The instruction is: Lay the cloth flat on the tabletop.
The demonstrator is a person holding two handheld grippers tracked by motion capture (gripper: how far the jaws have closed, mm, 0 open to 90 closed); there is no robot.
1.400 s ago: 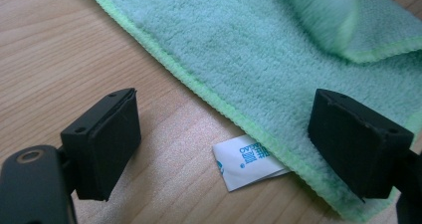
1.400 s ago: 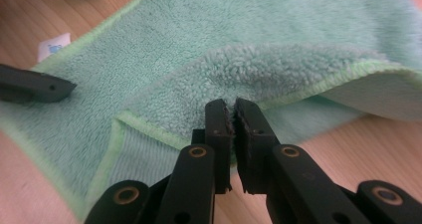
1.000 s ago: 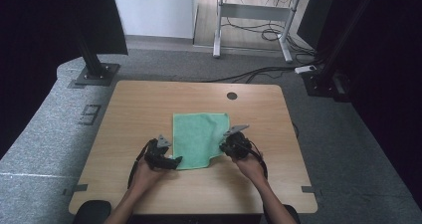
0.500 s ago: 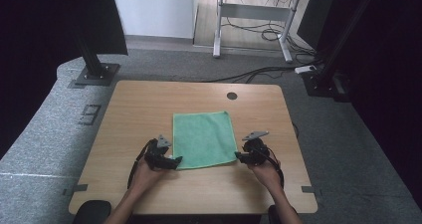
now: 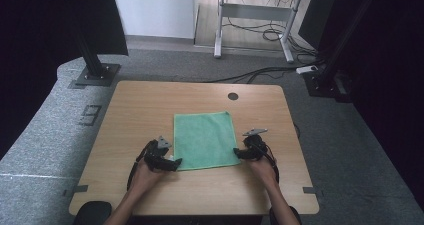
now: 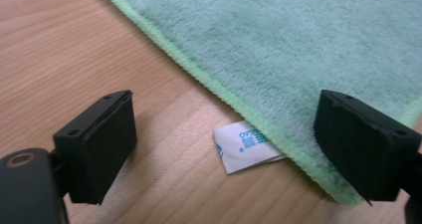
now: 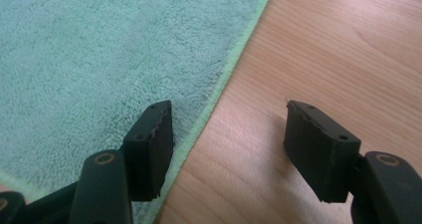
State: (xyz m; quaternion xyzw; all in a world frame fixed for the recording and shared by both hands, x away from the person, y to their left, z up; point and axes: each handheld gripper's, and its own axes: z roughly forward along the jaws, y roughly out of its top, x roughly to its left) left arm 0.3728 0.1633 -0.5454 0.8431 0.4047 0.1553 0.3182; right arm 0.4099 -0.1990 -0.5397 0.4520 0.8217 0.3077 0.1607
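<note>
Since a second ago, my right gripper (image 5: 238, 154) has slid away from the middle of the green cloth (image 5: 205, 139) and out to its lower right corner. Then, that corner was bunched up; now the cloth lies flat and square in the middle of the high view, on the wooden bench (image 5: 150, 105). My left gripper (image 5: 172, 164) has stayed at the lower left corner.

The cloth looks soft, fluffy and light. I think it will flop and fold when lifted, so the corners are the best places to grab. It should not slip much, since it is fuzzy.

At the lower middle of the left gripper view, a small white tag (image 6: 244, 145) pokes out from under the cloth edge. My left jaws are wide apart there, one over bare wood and one over the cloth's corner. They hold nothing.

My right jaws are also spread wide and hold nothing. One sits over the cloth, the other over the wood, with the pale green hem running between them.

Both would need to go lower to pinch the corners.
</note>
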